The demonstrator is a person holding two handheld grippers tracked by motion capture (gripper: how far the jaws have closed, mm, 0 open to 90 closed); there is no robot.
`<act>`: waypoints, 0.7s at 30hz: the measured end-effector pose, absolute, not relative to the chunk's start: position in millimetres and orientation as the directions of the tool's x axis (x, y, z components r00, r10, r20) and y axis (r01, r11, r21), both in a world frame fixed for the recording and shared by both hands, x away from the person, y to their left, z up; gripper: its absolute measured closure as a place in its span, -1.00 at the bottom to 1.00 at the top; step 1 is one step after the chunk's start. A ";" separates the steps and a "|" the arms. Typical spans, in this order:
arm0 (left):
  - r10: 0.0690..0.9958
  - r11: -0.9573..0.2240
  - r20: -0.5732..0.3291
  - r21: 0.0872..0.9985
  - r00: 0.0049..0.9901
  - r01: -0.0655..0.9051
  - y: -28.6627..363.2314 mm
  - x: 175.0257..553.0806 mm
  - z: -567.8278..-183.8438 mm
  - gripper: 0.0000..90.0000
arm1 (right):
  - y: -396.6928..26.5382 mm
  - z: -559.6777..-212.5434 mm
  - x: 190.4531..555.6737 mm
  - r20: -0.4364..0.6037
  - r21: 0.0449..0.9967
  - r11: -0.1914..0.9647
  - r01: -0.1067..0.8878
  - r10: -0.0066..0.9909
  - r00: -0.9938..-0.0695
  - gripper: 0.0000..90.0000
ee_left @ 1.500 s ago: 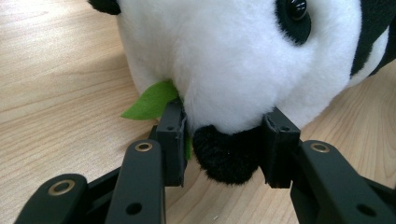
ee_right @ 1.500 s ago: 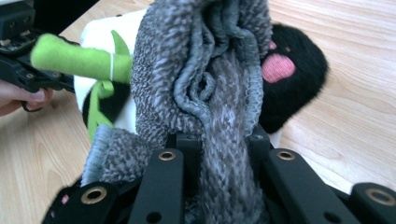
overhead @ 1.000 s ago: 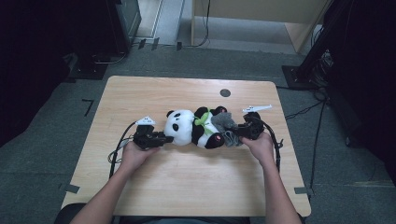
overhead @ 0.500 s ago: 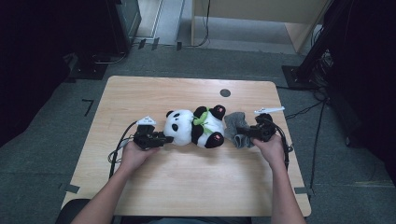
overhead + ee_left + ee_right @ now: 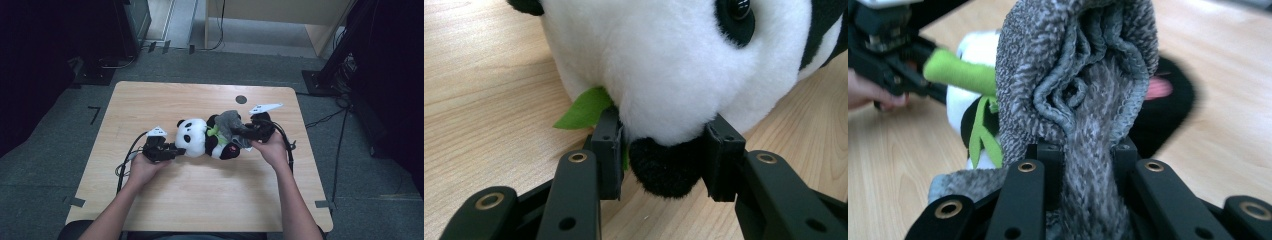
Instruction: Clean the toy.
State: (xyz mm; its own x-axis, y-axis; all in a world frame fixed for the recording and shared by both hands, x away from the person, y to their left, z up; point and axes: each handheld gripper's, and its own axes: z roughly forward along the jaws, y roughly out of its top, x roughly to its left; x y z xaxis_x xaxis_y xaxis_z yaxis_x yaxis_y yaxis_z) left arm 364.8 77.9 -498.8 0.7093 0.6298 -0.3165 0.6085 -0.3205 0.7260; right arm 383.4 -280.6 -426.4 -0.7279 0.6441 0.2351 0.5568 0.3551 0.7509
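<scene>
black-and-white panda (image 5: 200,138), grey cloth (image 5: 231,122)

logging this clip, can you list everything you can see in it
panda plush: one, black and white with green felt leaves, lying mid-table
cloth: one, grey knit, bunched over the panda's body
table: one, light wood, centre of view
round mark: one, dark, far side of the table
floor: grey, around the table
left tool: black, clamped on the panda's black nose
right tool: black, clamped on the cloth
forearms: two, entering from the near edge
</scene>
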 end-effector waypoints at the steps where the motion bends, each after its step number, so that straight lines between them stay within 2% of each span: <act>1: 0.631 -0.318 -0.318 0.726 0.708 0.609 78.0 364.8 -499.1 0.32 | -277.3 -430.4 384.8 0.243 0.741 0.361 0.566 0.642 -0.727 0.69; 4: 0.629 -0.300 -0.333 0.729 0.702 0.615 77.7 365.5 -499.4 0.33 | -283.7 -438.6 390.7 0.317 0.733 0.295 0.613 0.649 -0.692 0.69; 21: 0.633 -0.291 -0.350 0.719 0.691 0.631 77.4 369.8 -498.0 0.33 | -310.5 -465.2 381.7 0.362 0.712 0.207 0.671 0.711 -0.603 0.70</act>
